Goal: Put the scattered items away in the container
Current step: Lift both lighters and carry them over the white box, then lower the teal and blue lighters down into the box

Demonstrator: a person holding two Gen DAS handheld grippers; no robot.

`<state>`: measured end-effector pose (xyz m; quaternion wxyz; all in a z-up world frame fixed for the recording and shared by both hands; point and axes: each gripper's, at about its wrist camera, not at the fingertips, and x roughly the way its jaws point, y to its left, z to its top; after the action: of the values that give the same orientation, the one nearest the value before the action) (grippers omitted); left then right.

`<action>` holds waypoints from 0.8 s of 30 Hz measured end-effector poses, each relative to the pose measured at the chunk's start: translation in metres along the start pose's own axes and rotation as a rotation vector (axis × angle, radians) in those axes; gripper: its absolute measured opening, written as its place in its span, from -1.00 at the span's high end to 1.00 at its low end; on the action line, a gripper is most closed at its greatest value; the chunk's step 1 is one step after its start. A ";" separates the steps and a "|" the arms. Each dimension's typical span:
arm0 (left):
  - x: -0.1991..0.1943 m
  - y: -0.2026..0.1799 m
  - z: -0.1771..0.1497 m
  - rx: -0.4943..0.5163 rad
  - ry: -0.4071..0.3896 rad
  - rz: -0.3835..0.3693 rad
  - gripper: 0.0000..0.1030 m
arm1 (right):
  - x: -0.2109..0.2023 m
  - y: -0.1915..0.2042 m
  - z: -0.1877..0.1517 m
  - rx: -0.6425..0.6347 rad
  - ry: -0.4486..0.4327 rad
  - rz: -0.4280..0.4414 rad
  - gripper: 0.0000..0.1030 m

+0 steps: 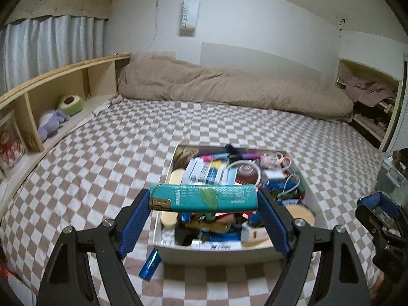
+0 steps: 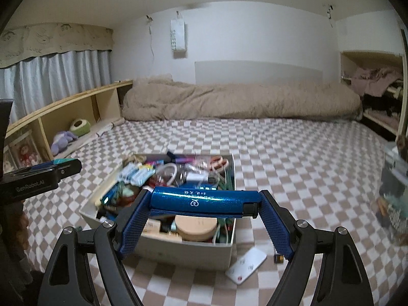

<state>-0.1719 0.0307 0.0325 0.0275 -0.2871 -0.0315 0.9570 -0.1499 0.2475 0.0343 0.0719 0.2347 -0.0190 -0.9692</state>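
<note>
Left hand-held gripper point(image 1: 204, 201) clamped on the teal lighter point(image 1: 204, 197), held crosswise end to end between the blue pads, hanging over the near end of the container point(image 1: 216, 251) on the bed point(image 1: 102, 153). Right hand-held gripper point(image 2: 202, 204) same story: pinching the blue lighter point(image 2: 204, 199) lengthwise, above the container's near half. Both look light, rigid, glossy plastic shells, so probably slick; gripping by the ends leaves little contact area, and either could pivot or pop out if squeezed unevenly. A mid-body grip across the flat sides would be safer. Not fragile, so a short drop into the box should be fine. The container is already piled high, so aim for a gap. Left out on the bed: blue tube point(image 1: 150, 265) beside the front wall, plus white card point(image 2: 246, 265).
</note>
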 end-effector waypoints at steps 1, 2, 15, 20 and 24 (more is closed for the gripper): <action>0.001 -0.001 0.003 0.002 -0.005 -0.003 -0.61 | 0.001 0.001 0.003 -0.003 -0.006 0.001 -0.63; 0.001 -0.002 0.008 0.003 -0.010 -0.006 -0.61 | 0.001 0.001 0.006 -0.007 -0.012 0.001 -0.63; 0.016 -0.018 0.039 0.042 -0.036 -0.047 -0.61 | 0.015 0.001 0.038 -0.015 -0.031 0.032 -0.63; 0.034 -0.018 0.034 0.045 0.010 -0.064 -0.61 | 0.021 0.000 0.050 0.003 -0.029 0.069 -0.63; 0.054 -0.022 0.025 0.038 0.067 -0.084 -0.61 | 0.029 -0.002 0.057 0.018 -0.020 0.096 -0.63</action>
<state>-0.2299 0.0555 0.0250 0.0742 -0.3170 -0.0243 0.9452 -0.2013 0.2457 0.0714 0.1160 0.2243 -0.0396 -0.9668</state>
